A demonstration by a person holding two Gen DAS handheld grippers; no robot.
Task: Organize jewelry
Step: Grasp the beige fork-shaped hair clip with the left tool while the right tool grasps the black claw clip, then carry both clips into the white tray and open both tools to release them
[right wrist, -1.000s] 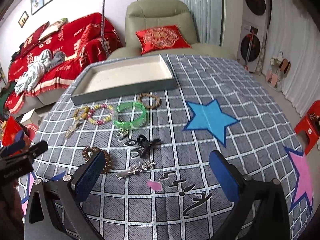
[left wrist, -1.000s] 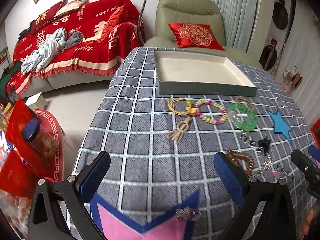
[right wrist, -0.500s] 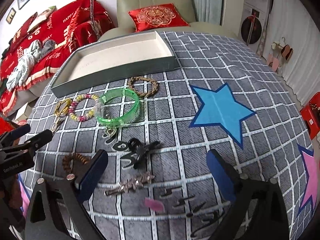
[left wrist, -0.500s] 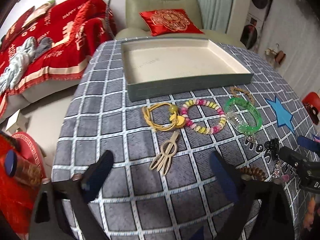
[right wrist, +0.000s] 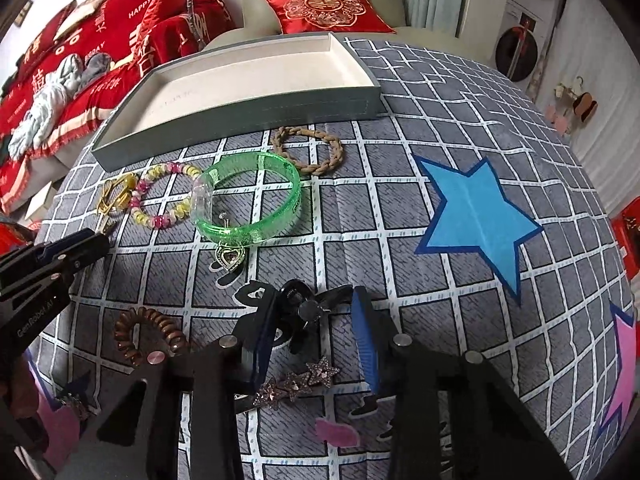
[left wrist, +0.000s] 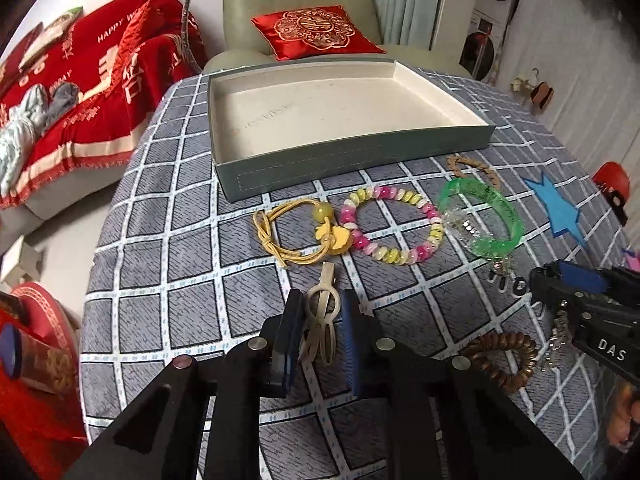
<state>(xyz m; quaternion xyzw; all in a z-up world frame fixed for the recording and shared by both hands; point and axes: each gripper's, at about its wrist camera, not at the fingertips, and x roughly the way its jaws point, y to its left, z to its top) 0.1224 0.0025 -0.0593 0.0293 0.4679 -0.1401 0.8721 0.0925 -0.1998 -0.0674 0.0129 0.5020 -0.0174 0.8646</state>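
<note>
A shallow grey tray point(left wrist: 360, 152) with a cream inside stands at the far side of the checked tablecloth; it also shows in the right wrist view point(right wrist: 240, 116). In front lie a yellow hair tie point(left wrist: 296, 232), a pink and yellow bead bracelet point(left wrist: 394, 224), a green bangle point(left wrist: 480, 216) and a braided ring point(right wrist: 308, 150). My left gripper point(left wrist: 319, 312) is shut on a beige hair clip point(left wrist: 322, 312). My right gripper point(right wrist: 314, 324) stands partly open around a black claw clip point(right wrist: 300, 308). A star hair clip point(right wrist: 296, 384) lies between its fingers.
A brown coil hair tie point(right wrist: 144, 332) and a heart pendant point(right wrist: 230, 258) lie near the grippers. A blue star point(right wrist: 476, 216) marks the cloth at the right. A red-covered sofa point(left wrist: 80, 100) and a green armchair point(left wrist: 300, 8) stand behind the table.
Both grippers have moved forward and down to the table. The left gripper has closed on the beige hair clip. The right gripper has narrowed around the black claw clip.
</note>
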